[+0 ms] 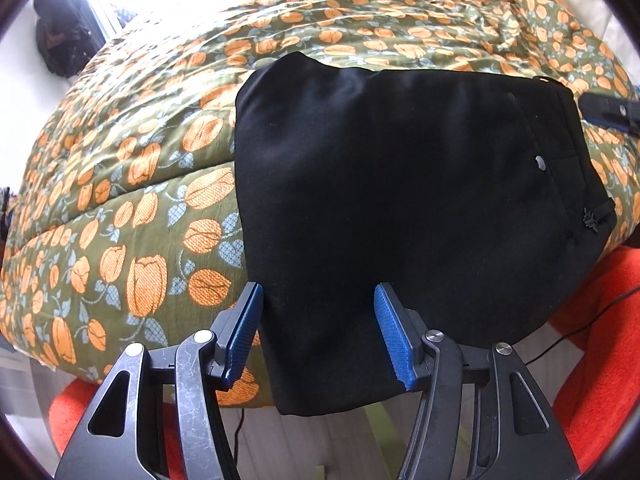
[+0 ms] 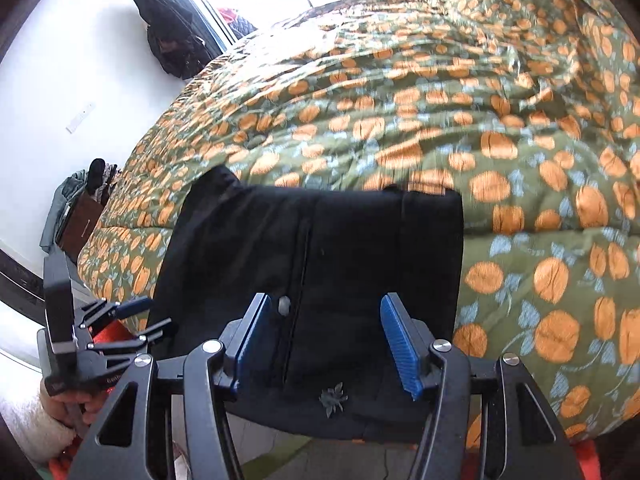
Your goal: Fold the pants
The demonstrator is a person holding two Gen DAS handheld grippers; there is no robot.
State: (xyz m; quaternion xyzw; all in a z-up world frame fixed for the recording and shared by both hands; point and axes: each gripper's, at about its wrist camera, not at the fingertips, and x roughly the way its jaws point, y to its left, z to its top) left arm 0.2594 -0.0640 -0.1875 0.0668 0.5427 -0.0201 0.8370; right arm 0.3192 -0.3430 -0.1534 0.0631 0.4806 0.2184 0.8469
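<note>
Two grippers hover spread wide over black pants (image 1: pixel 400 200) lying folded at the near edge of a tulip-print quilt (image 1: pixel 132 208), hem overhanging; left gripper (image 1: pixel 318 336) and right gripper (image 2: pixel 340 344) grasp nothing, likely poised over the near edge for another fold. No readable labels or writing.

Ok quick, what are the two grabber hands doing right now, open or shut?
Left gripper: open, holding nothing, jaws over the black pants.
Right gripper: open, holding nothing, also over the pants.
</note>
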